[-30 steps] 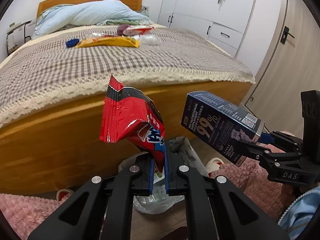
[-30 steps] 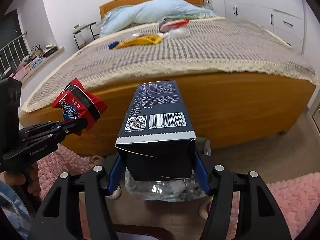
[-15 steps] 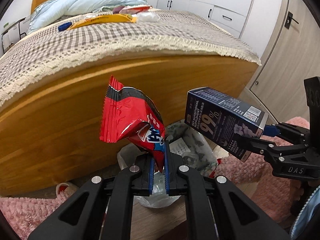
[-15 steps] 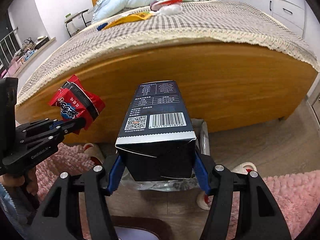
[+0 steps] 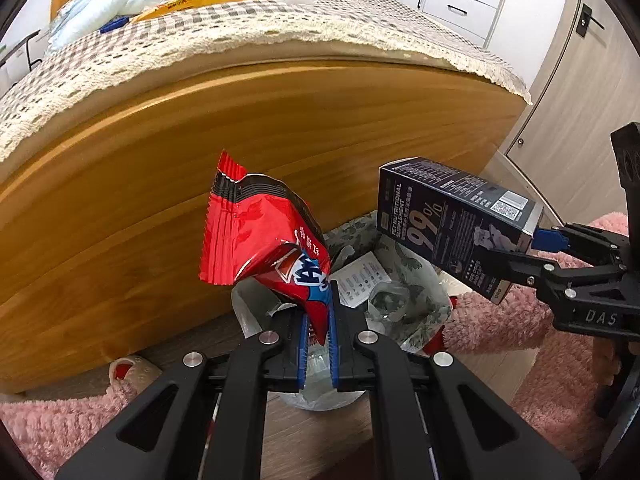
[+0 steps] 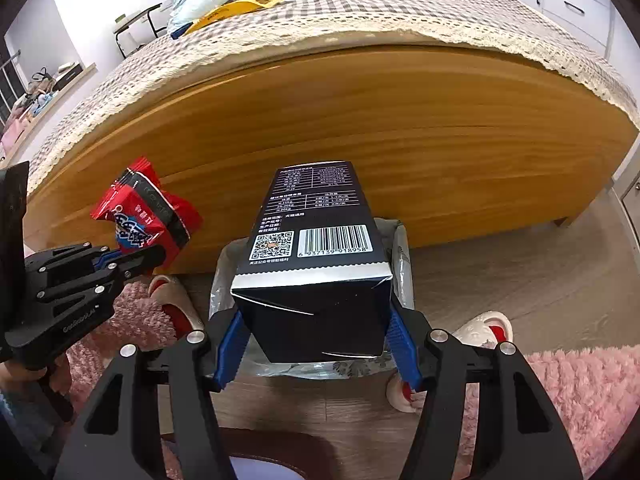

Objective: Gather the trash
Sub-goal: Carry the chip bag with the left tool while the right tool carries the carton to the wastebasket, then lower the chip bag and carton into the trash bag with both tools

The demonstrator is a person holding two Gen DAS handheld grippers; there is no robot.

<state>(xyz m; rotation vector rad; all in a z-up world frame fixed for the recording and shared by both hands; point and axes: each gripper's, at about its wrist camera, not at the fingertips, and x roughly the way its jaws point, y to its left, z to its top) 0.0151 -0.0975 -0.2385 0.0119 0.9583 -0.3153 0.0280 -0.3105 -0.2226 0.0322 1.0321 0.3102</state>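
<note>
The left gripper (image 5: 318, 330) is pinching a red snack wrapper (image 5: 260, 240) by its lower corner, its blue-lined jaws pressed almost together on the foil, and the wrapper is standing up and fanning out toward 11 o'clock from the fingertips. In the left wrist view the right gripper (image 5: 532, 248) is reaching in from 3 o'clock, clamping a dark blue carton (image 5: 448, 224) printed with a large "99%"; the carton is sticking out toward 10 o'clock, tilted, with its far end raised. From the right wrist view the same carton (image 6: 316, 248) is sitting between the right gripper's (image 6: 316, 344) blue pads, which are pressing on its two side walls with the jaws held wide, barcode face up and the crumpled near end toward the camera. The left gripper (image 6: 148, 256) is showing at 9 o'clock there, with the red wrapper (image 6: 146, 216) poking up from its tip. Both pieces of trash are hanging above a lined trash bin (image 5: 432, 304) standing on the wooden floor against the bed's footboard (image 5: 240, 140); paper and clear plastic are already lying inside it. A pink rug (image 6: 580, 392) is lying at 4 o'clock, and slippers (image 6: 486, 330) are resting beside the bin. More wrappers (image 6: 240, 6) are lying on the checked bedspread (image 6: 400, 12) at 12 o'clock.
</note>
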